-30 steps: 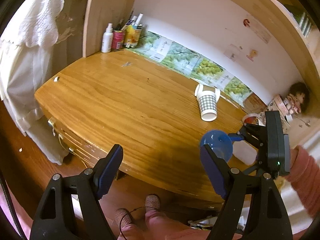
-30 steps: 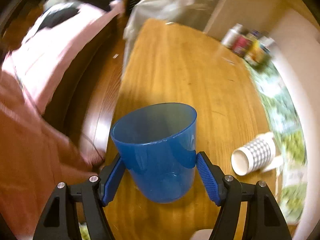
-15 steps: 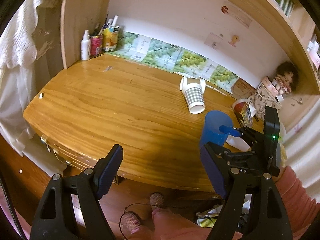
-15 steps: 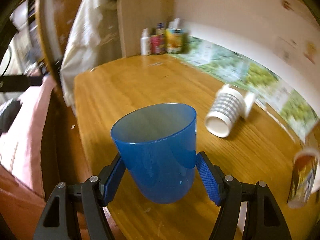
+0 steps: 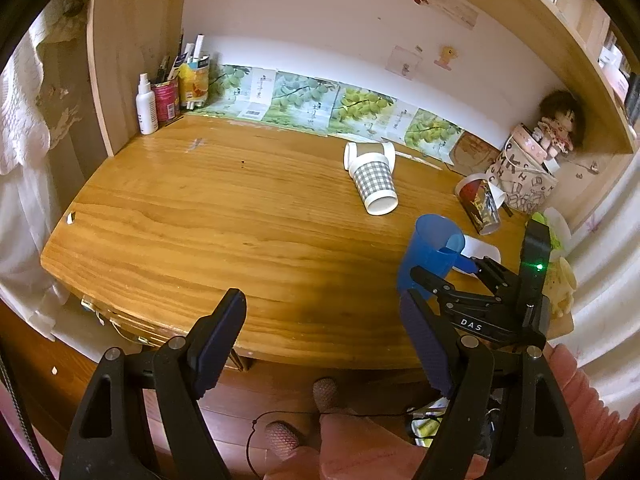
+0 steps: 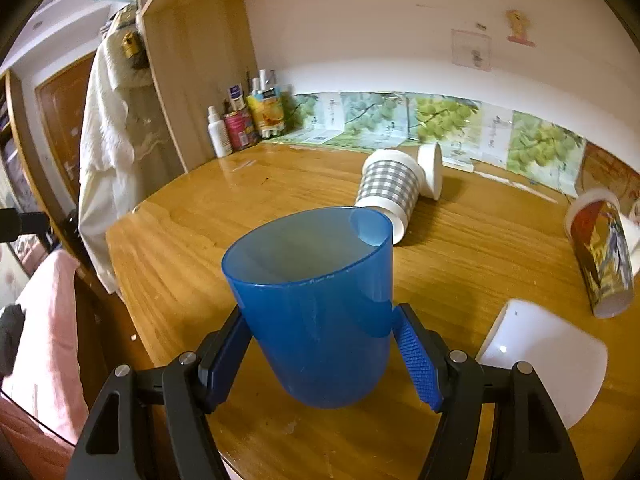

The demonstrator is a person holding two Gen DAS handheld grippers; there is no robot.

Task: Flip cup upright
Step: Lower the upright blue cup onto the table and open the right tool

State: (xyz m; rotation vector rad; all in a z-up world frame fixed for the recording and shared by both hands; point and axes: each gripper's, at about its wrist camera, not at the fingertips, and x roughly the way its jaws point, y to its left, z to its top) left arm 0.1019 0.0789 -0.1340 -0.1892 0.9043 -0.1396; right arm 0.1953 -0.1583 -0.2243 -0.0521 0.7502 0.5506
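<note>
In the right wrist view the blue cup [image 6: 316, 312] hides part of the checked paper cup's [image 6: 390, 188] mouth and the stretch of surface [image 6: 460, 248] behind it. Whether the blue cup's base touches the surface cannot be told. The white object [image 6: 548, 356] near the surface's right edge is partly behind the right tool [image 6: 324, 354]. Labels on the containers [image 5: 172, 88] in the far left corner are too small to read. The doll [image 5: 560, 120] in the far right corner is blurred.

Wooden desk [image 5: 192, 220]: left and middle bare, wide passage. Right side crowded: checked paper cup [image 5: 374, 186] lying on its side, printed cup [image 5: 480, 206] tilted near it, white cup [image 6: 540, 360] lying at the near right edge. Bottles and cans [image 5: 172, 88] fill the back-left corner. Shelf [image 5: 560, 36] overhangs the back.
</note>
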